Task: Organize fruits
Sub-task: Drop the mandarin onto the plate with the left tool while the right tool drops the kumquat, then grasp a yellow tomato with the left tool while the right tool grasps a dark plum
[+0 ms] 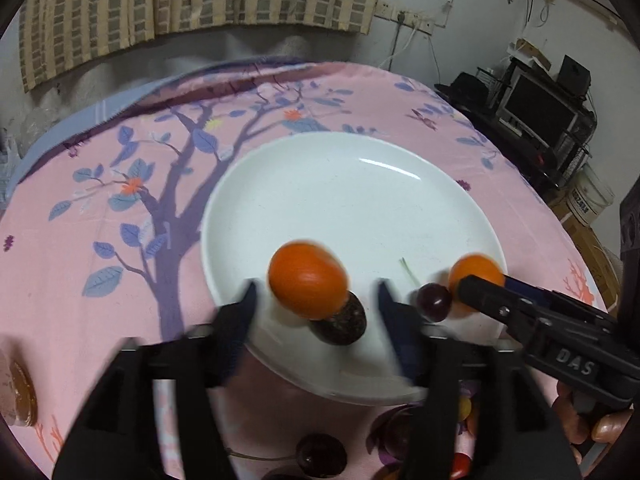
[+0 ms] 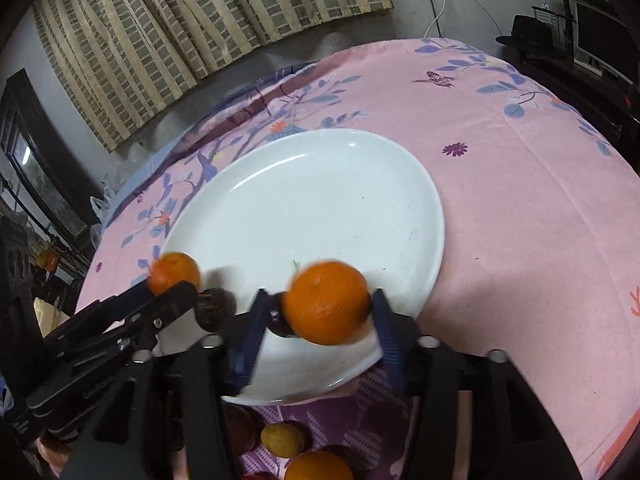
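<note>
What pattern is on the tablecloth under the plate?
Pink tablecloth printed with a purple tree and blue leaves, clearest in the left wrist view.

In my left view, a white plate (image 1: 352, 200) fills the middle of the frame on the pink floral cloth. At its lower edge one orange (image 1: 307, 280) sits blurred above a dark rough fruit (image 1: 344, 322). At lower right a second orange (image 1: 474, 270) sits beside a dark cherry (image 1: 434, 302).

Far plate open, near rim crowded

We see the white plate (image 1: 360, 184) bare at its far half; oranges (image 1: 307, 285), a dark fruit (image 1: 344, 326) and a cherry (image 1: 434, 302) block our near edge.
</note>
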The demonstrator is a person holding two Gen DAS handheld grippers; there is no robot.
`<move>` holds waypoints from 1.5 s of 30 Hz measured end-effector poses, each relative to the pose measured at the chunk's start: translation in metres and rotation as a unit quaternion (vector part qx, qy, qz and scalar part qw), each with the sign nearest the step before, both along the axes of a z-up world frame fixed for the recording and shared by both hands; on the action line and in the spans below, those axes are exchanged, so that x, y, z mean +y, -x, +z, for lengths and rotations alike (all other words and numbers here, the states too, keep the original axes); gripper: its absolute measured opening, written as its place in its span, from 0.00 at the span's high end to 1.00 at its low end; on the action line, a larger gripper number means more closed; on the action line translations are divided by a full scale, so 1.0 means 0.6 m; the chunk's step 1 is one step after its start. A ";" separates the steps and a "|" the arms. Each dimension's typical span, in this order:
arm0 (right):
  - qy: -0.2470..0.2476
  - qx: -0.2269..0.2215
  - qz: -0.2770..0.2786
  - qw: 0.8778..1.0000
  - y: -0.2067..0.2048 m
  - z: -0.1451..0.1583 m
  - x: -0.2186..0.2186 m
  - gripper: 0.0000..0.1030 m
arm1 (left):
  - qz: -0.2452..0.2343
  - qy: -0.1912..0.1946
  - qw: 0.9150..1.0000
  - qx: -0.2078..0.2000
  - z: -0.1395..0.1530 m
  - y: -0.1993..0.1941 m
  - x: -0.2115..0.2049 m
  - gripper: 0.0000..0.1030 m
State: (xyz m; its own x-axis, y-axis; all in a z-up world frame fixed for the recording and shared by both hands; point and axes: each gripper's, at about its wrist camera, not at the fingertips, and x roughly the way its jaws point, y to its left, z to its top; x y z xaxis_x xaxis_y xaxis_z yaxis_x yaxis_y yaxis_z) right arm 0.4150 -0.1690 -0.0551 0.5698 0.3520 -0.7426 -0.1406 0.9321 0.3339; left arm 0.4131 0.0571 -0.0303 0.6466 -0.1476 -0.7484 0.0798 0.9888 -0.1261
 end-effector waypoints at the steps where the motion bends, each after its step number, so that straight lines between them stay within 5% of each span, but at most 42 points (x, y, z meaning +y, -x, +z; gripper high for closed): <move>1: -0.001 -0.012 0.001 1.000 0.007 0.007 -0.004 0.43 | 0.009 -0.004 1.000 -0.013 0.011 0.008 0.001 0.20; 9: -0.007 -0.080 -0.005 0.997 0.094 0.051 -0.047 0.39 | -0.007 -0.034 0.997 -0.075 0.083 0.105 -0.025 0.07; 16: -0.012 -0.085 0.013 0.996 0.240 0.018 -0.089 0.39 | -0.040 -0.030 0.997 -0.053 0.030 0.235 -0.015 0.05; 21: 0.020 -0.084 0.080 0.993 0.322 0.006 -0.055 0.39 | -0.035 -0.018 0.999 -0.031 -0.005 0.285 0.005 0.05; 26: 0.056 -0.070 0.087 0.992 0.328 -0.009 -0.036 0.48 | -0.015 -0.002 0.999 -0.029 -0.018 0.309 0.026 0.05; 45: 0.128 -0.042 0.093 0.986 0.299 -0.026 0.001 0.51 | -0.008 0.009 0.999 -0.033 -0.011 0.318 0.037 0.05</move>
State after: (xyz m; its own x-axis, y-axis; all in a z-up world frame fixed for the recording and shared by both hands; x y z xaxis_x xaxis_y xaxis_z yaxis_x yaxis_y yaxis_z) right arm 0.2357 -0.1686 -0.0705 0.5753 0.2636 -0.7743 -0.3349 0.9396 0.0711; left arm 0.2225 0.0790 -0.0372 0.6920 -0.1712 -0.7014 0.1035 0.9850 -0.1383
